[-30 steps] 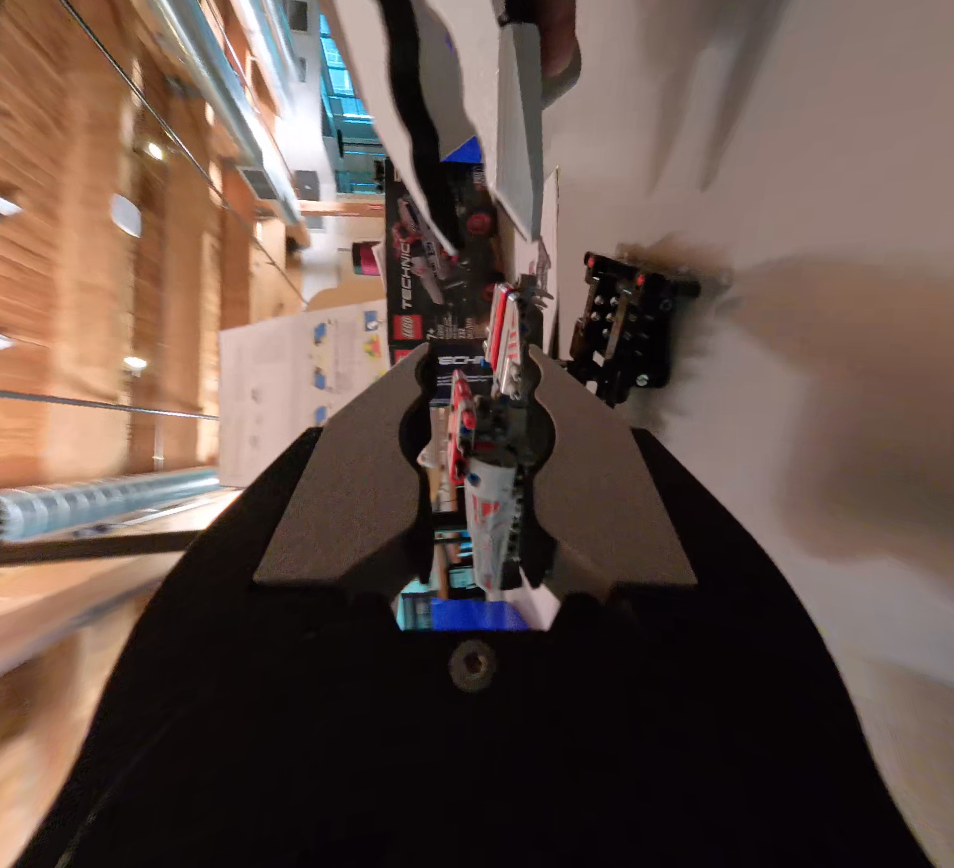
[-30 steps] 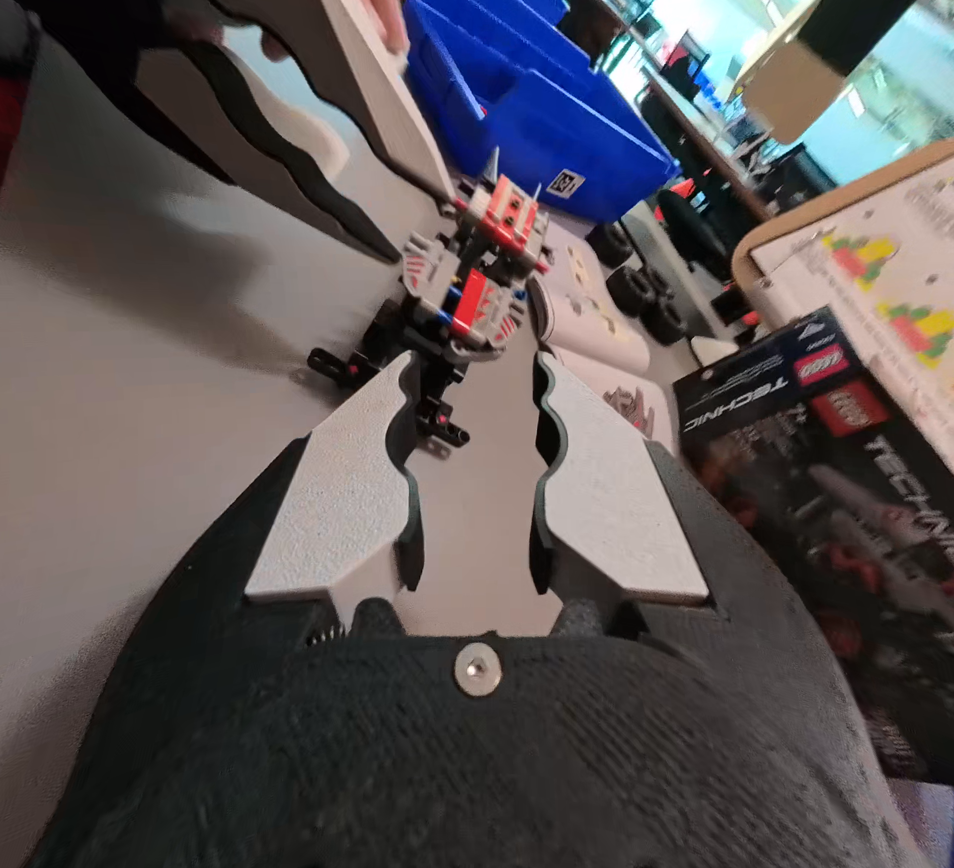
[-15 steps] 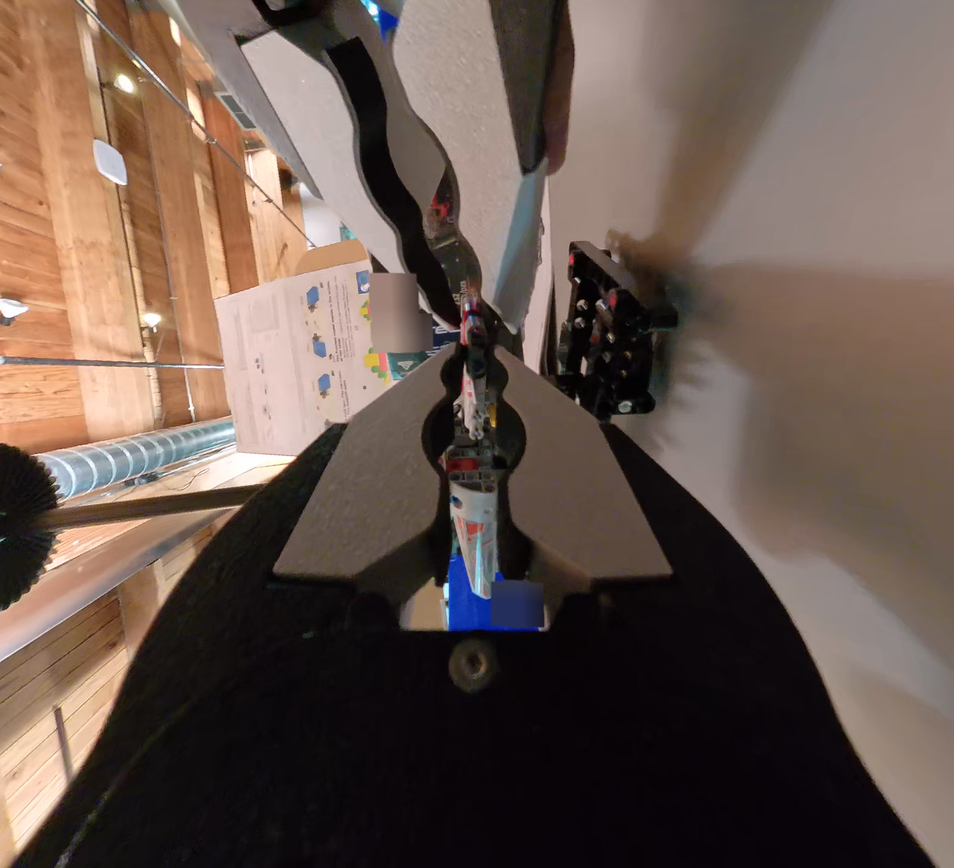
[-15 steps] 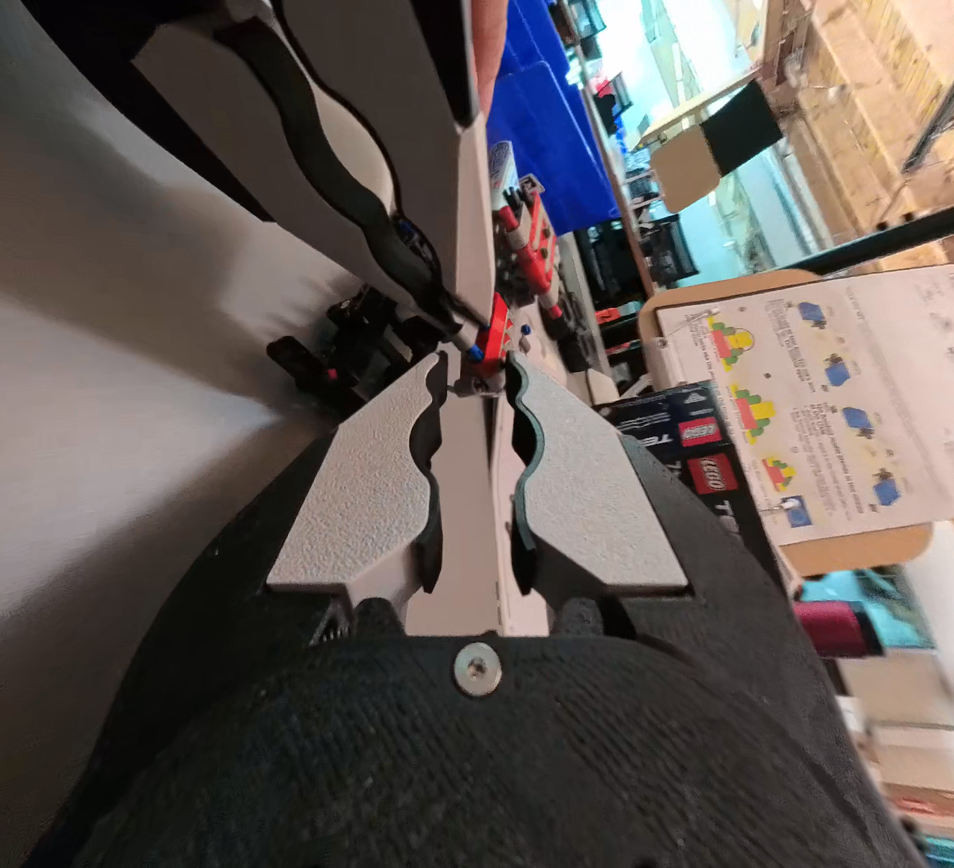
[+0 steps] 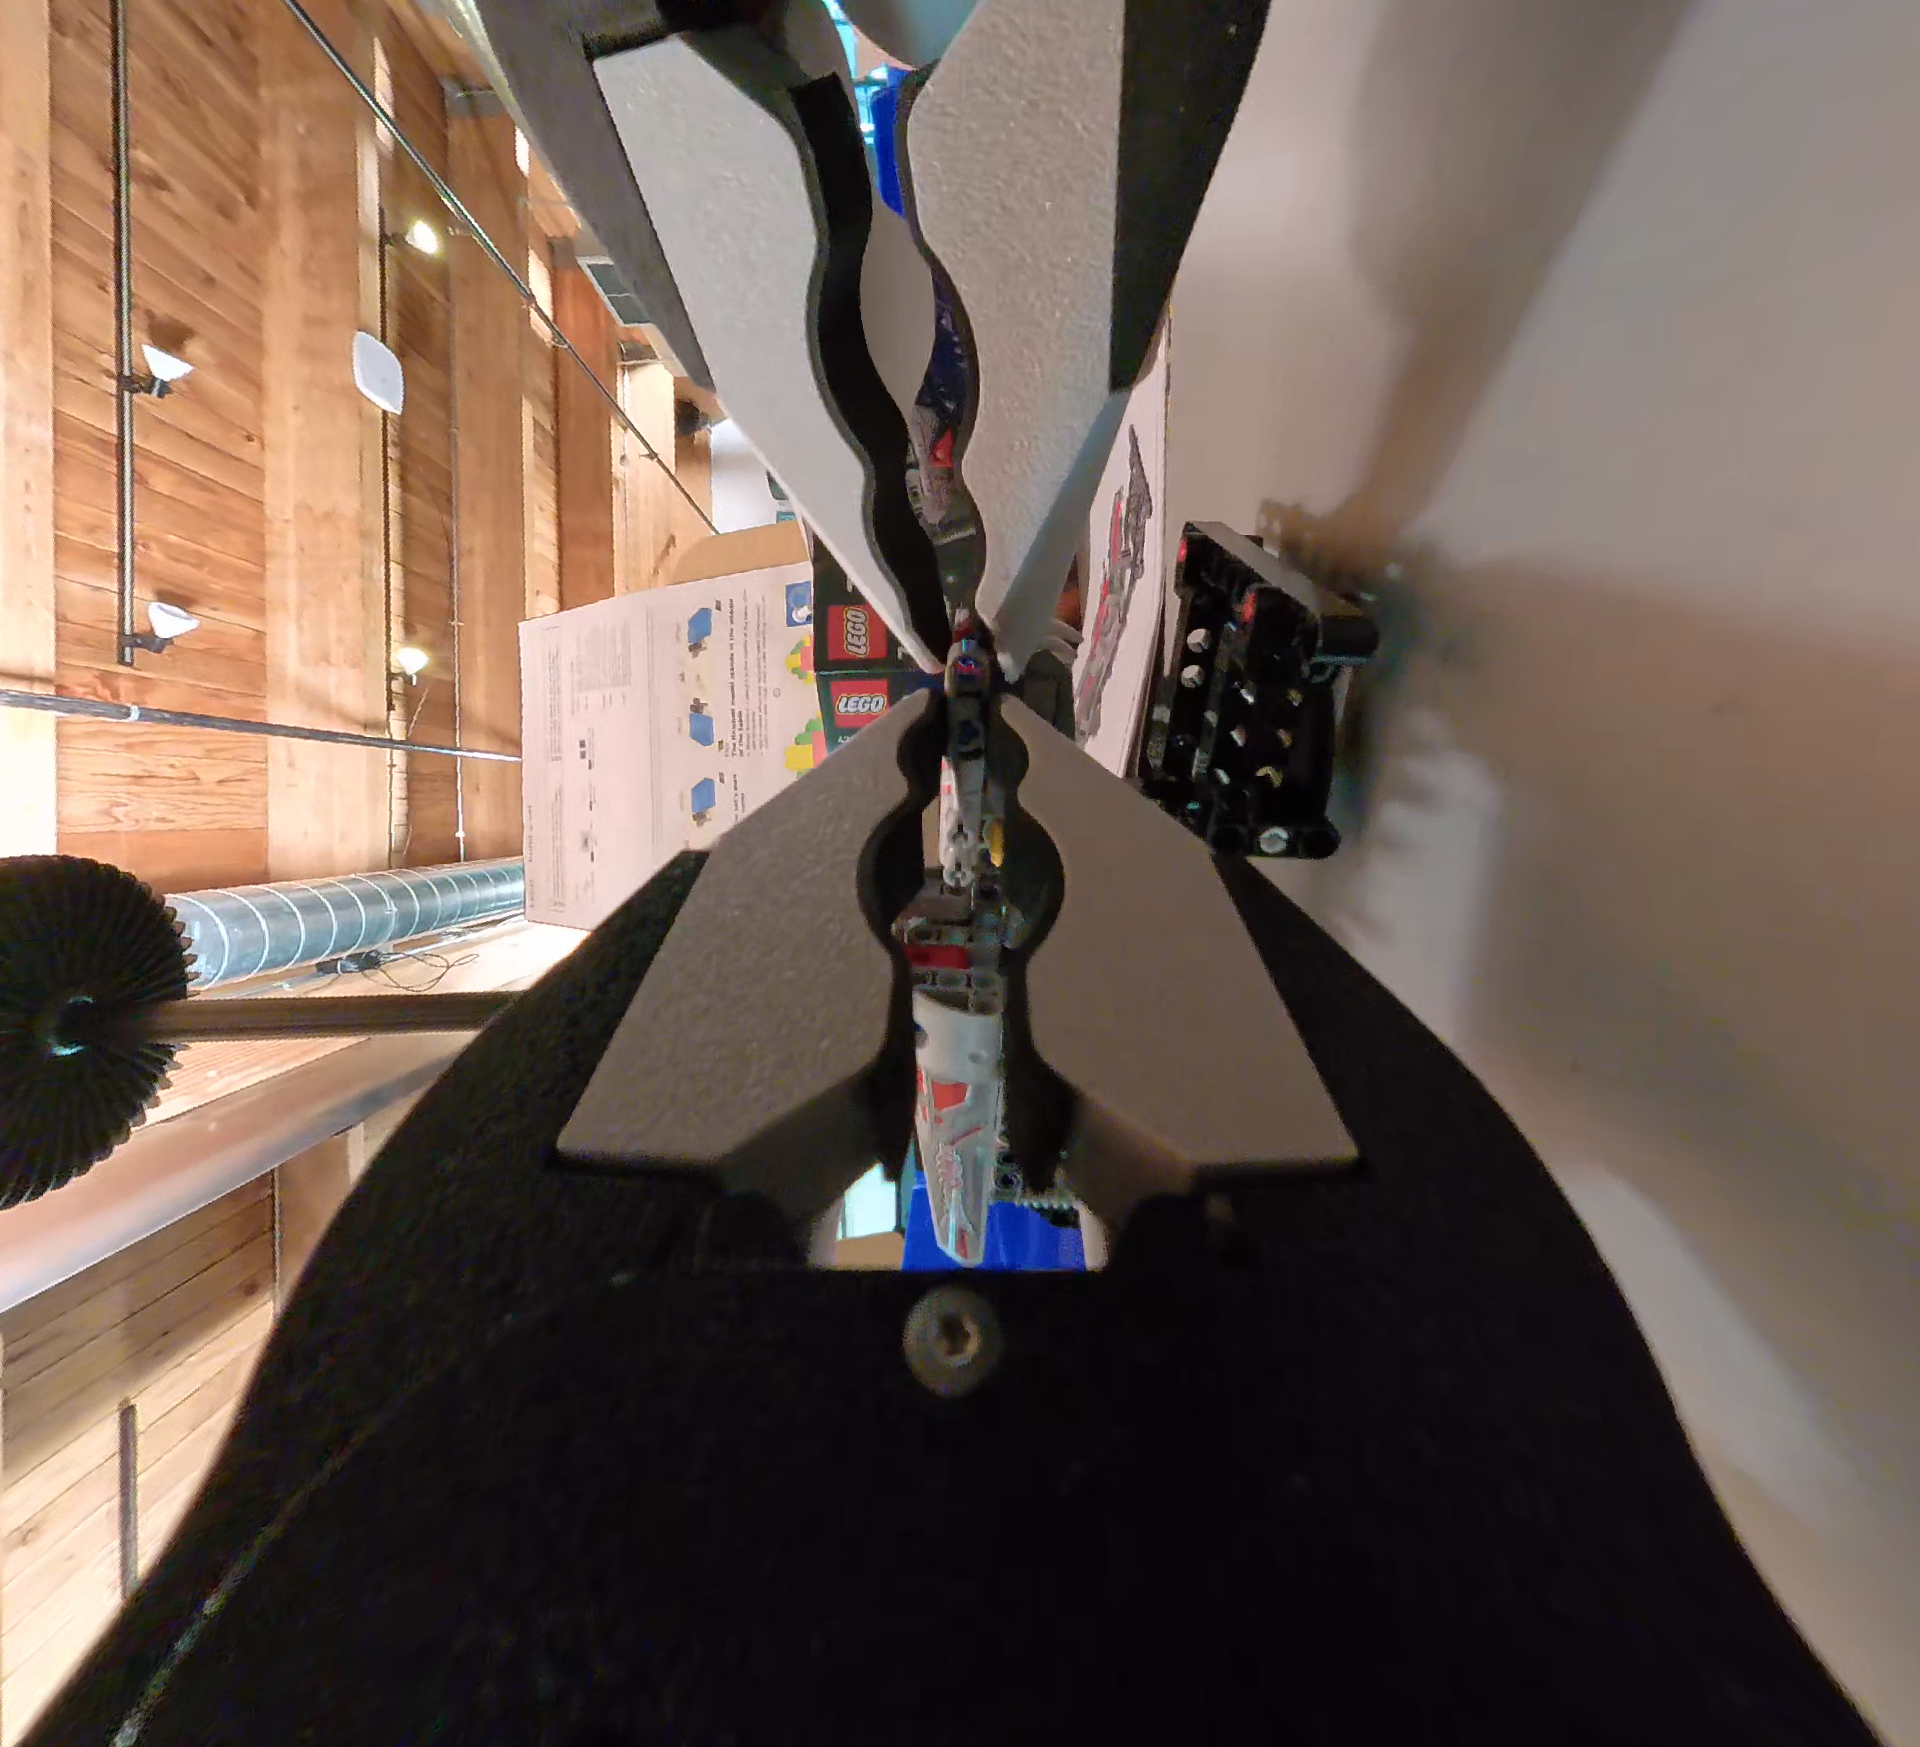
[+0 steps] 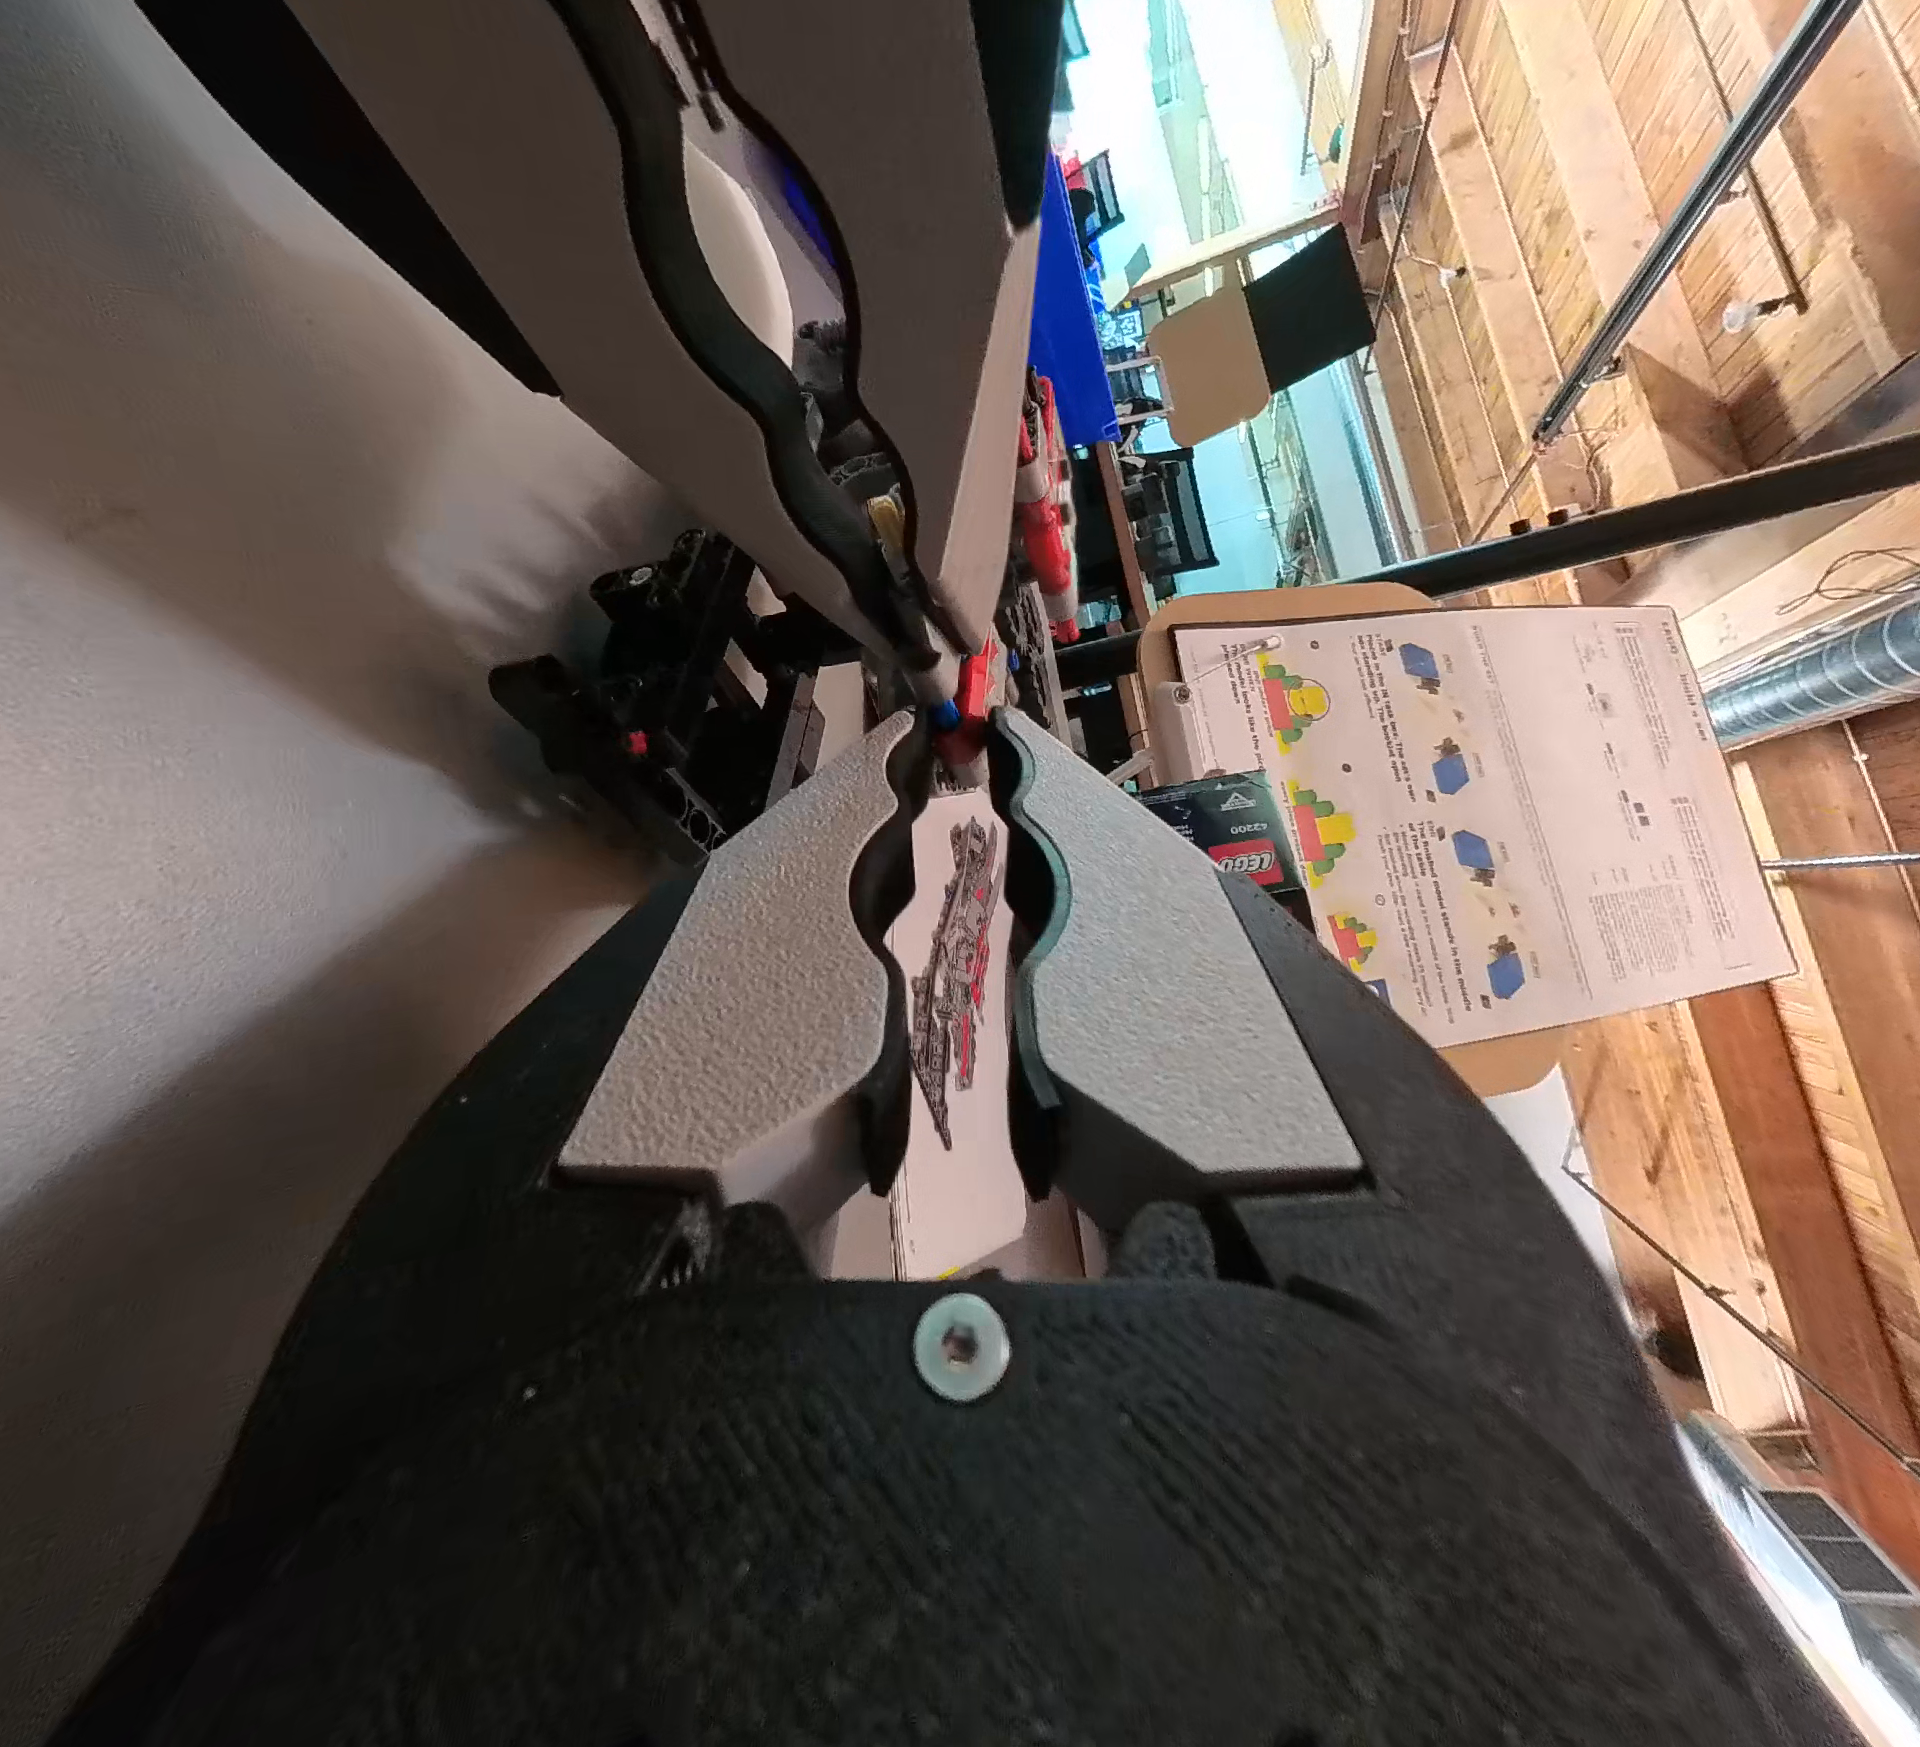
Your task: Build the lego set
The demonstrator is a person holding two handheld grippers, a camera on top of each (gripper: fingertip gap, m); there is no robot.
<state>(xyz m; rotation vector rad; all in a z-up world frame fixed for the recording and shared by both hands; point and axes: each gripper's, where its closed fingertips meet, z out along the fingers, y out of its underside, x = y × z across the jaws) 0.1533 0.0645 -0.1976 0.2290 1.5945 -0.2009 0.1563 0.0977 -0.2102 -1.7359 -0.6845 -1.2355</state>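
a: gripping a slim lego assembly (image 5: 961,1001), my left gripper (image 5: 961,721) has its jaws pressed onto it along their length; grey, white and red parts run between the fingers, edge on.

b: and your other one?

a: my right gripper (image 6: 951,741) meets it nose to nose. its fingertips sit around the small red and blue end (image 6: 961,710) of that assembly, the jaws narrow but with a gap showing further back. i judge it is about to pinch rather than clamped.

b: what lies beyond?

a: a black lego frame (image 5: 1247,731) rests on the pale table (image 5: 1610,450), just beside both tips. past it lie an open instruction booklet (image 6: 956,949), the set's dark box (image 5: 857,669) and a printed sheet on a board (image 6: 1486,824).

b: what could go wrong?

a: the contact is only at the very tips. if i push off axis, the thin assembly may twist in my left jaws or a pin may pop loose and drop.
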